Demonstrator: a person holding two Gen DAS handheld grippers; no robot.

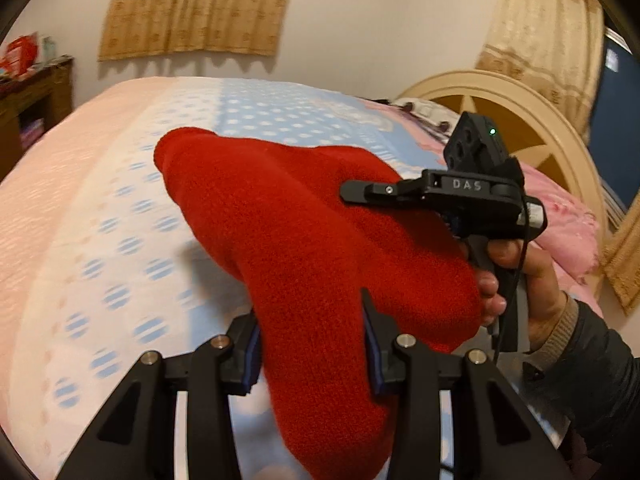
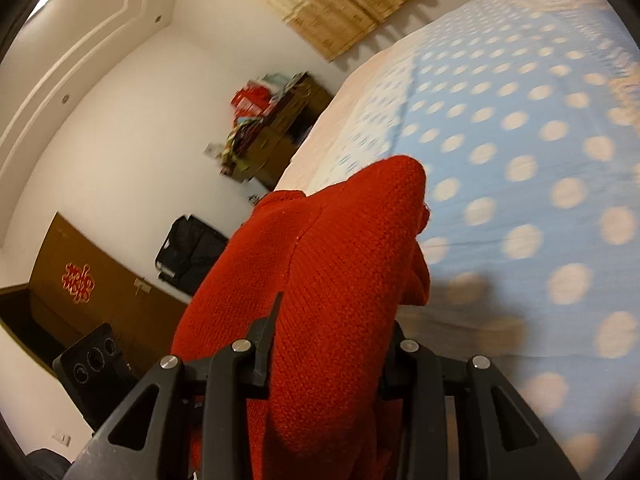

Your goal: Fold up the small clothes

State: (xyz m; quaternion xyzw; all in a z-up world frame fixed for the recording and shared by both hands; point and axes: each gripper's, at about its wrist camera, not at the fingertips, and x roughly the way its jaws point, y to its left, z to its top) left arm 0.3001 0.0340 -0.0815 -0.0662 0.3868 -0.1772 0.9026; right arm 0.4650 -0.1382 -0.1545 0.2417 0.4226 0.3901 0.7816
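red knitted garment (image 1: 304, 240) fills the space between my left gripper (image 1: 312, 344), whose jaws press on it from both sides, holding it above the bed. my right gripper (image 2: 328, 344) grips the same red knit (image 2: 320, 280) between its fingers. in the left view i see my right gripper (image 1: 360, 194) from the side against the cloth, held by my right hand (image 1: 520, 276). beyond lies the blue dotted bedspread (image 1: 132, 248), then a cream headboard (image 1: 508, 120) and tan curtains (image 1: 196, 8).
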